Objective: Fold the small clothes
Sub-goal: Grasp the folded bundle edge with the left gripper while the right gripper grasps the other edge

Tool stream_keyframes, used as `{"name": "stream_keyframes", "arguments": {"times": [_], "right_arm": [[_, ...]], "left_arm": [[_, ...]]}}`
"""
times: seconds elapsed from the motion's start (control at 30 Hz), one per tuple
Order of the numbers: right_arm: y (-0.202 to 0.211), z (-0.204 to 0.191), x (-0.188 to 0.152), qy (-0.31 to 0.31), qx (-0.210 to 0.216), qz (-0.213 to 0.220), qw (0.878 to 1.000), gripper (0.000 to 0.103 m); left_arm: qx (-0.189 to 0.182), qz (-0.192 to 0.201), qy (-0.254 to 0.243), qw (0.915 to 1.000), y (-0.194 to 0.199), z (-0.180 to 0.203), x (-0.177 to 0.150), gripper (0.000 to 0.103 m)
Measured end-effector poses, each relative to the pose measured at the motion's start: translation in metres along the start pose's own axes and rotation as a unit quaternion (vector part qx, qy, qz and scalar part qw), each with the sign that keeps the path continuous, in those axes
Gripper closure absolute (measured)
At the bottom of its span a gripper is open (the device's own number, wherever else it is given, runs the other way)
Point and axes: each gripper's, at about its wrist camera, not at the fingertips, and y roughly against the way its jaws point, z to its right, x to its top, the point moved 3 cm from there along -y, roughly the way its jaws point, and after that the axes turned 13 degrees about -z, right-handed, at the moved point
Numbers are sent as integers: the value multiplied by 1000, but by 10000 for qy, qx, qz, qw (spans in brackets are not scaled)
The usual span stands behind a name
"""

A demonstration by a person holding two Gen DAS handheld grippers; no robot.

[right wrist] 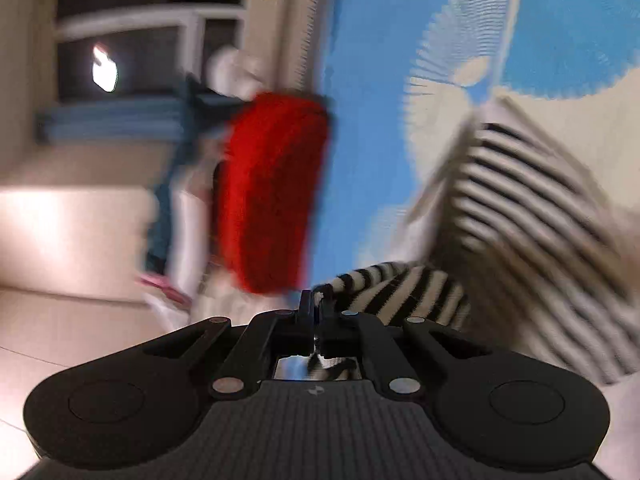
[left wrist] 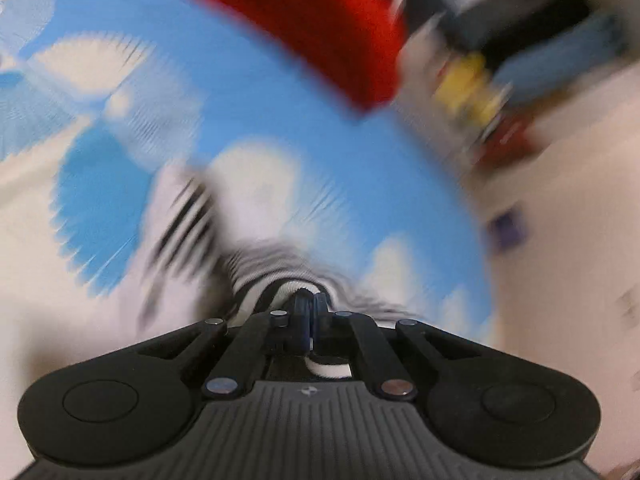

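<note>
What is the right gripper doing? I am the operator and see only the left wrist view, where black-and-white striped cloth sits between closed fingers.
Observer: The right gripper is shut too, pinching an edge of the same striped garment.
Operator: Where does the rest of the cloth go from there?
Observer: It spreads to that gripper's right, over the blue and white patterned sheet.
Operator: I see a red cloth ahead. Where is it in the right view?
Observer: It lies at the sheet's edge, left of the gripper's fingers, apart from the striped garment. Both views are motion-blurred.

One striped garment (right wrist: 520, 200), one red cloth (right wrist: 272, 192), one blue patterned sheet (left wrist: 280, 120), two grippers.
</note>
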Motion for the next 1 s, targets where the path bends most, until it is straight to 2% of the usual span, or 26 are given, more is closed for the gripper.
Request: {"name": "stream_keyframes", "arguments": {"times": [0.03, 0.07, 0.1, 0.13, 0.17, 0.2, 0.23, 0.27, 0.3, 0.33, 0.47, 0.5, 0.53, 0.57, 0.6, 0.63, 0.7, 0.73, 0.77, 0.8, 0.87, 0.9, 0.93, 1.0], "right_arm": [[-7, 7, -2, 128, -1054, -208, 9941, 102], [-15, 16, -6, 250, -2056, -406, 9775, 100], [-20, 22, -10, 332, -2606, -464, 9638, 97], [-21, 24, -13, 389, -2851, -386, 9569, 96], [-21, 21, -14, 437, -2805, -321, 9583, 96], [-21, 13, -13, 554, -2613, -260, 9633, 95], [-18, 4, -12, 703, -2474, -148, 9662, 85], [-16, -3, -11, 838, -2420, -13, 9667, 67], [-13, -12, -11, 999, -2409, 152, 9653, 58], [-13, -17, -10, 1108, -2409, 222, 9640, 46], [-34, -13, -13, 1080, -2354, -117, 9658, 46], [-38, -9, -15, 1007, -2317, -252, 9672, 46], [-41, -7, -18, 989, -2309, -363, 9673, 48], [-47, -8, -21, 1045, -2342, -425, 9656, 59], [-51, -9, -23, 1146, -2338, -424, 9646, 69], [-50, -12, -25, 1207, -2146, -320, 9687, 92], [-37, -21, -24, 1026, -1341, 65, 9856, 96], [-31, -25, -21, 976, -1002, 229, 9899, 96], [-27, -26, -19, 963, -898, 359, 9906, 97], [-26, -24, -16, 920, -1049, 422, 9893, 97], [-33, -6, -10, 651, -1903, 279, 9792, 93], [-37, 6, -9, 474, -2280, 209, 9723, 91], [-40, 16, -9, 333, -2476, 142, 9682, 81], [-42, 11, -10, 474, -2550, 183, 9656, 77]], "left_arm": [[334, -349, 74, 9988, -13, -9, -3, 102], [693, -536, 184, 9960, -24, -17, -5, 102], [1034, -583, 263, 9926, -29, -22, -6, 101], [1300, -531, 259, 9897, -30, -24, -5, 101], [1292, -424, 211, 9905, -28, -22, -3, 100], [1134, -300, 202, 9929, -23, -20, 0, 91], [910, -185, 249, 9954, -18, -19, 4, 74], [729, -86, 296, 9969, -15, -18, 5, 63], [575, 15, 334, 9978, -13, -17, 7, 48], [476, 79, 359, 9982, -14, -17, 9, 43], [293, 25, 679, 9973, -36, -30, 12, 44], [256, -28, 794, 9965, -44, -35, 11, 52], [323, -44, 904, 9954, -49, -39, 9, 83], [513, -28, 1022, 9934, -51, -43, 8, 98], [676, 79, 1075, 9919, -48, -42, 7, 100], [628, 247, 983, 9929, -41, -36, 8, 100], [506, 512, 600, 9956, -27, -16, 13, 100], [537, 606, 418, 9958, -24, -8, 15, 100], [673, 612, 262, 9955, -25, -4, 16, 100], [881, 443, 204, 9949, -34, -6, 18, 99], [1132, -34, 440, 9926, -54, -19, 17, 96], [1363, -211, 640, 9884, -61, -26, 16, 95], [1504, -203, 695, 9860, -60, -27, 16, 95], [1453, 59, 532, 9879, -49, -16, 20, 95]]}}
